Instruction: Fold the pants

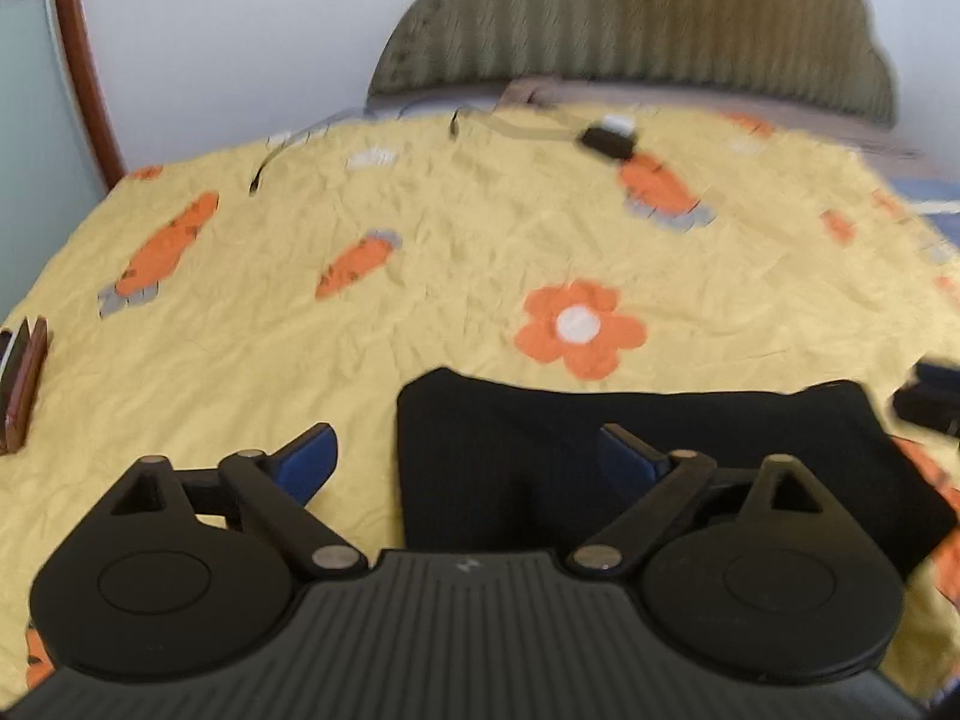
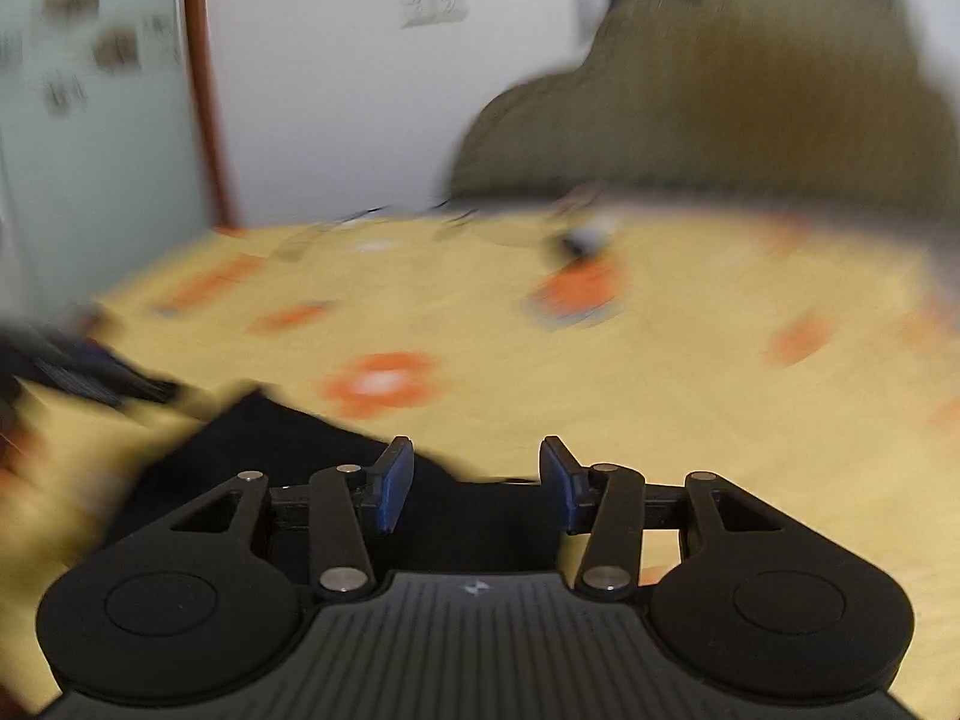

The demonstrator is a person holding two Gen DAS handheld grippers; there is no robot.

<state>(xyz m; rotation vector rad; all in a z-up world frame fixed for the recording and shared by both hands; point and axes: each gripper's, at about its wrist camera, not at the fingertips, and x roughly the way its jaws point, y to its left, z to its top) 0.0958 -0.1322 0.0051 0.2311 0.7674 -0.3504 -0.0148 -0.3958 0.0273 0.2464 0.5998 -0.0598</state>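
Left gripper (image 1: 468,462) fingers wide, holding nothing. Right gripper (image 2: 477,483) fingers partly apart, also holding nothing. Black pants (image 1: 630,450) folded flat on the yellow bedspread (image 1: 420,228), just under and ahead of both, long side running left to right. Left seems nearer. Farther off, headboard (image 1: 630,30). No readable writing.

L tool (image 1: 468,450) wide open, empty | over folded black pants (image 1: 630,450) | yellow sheet (image 1: 420,228)
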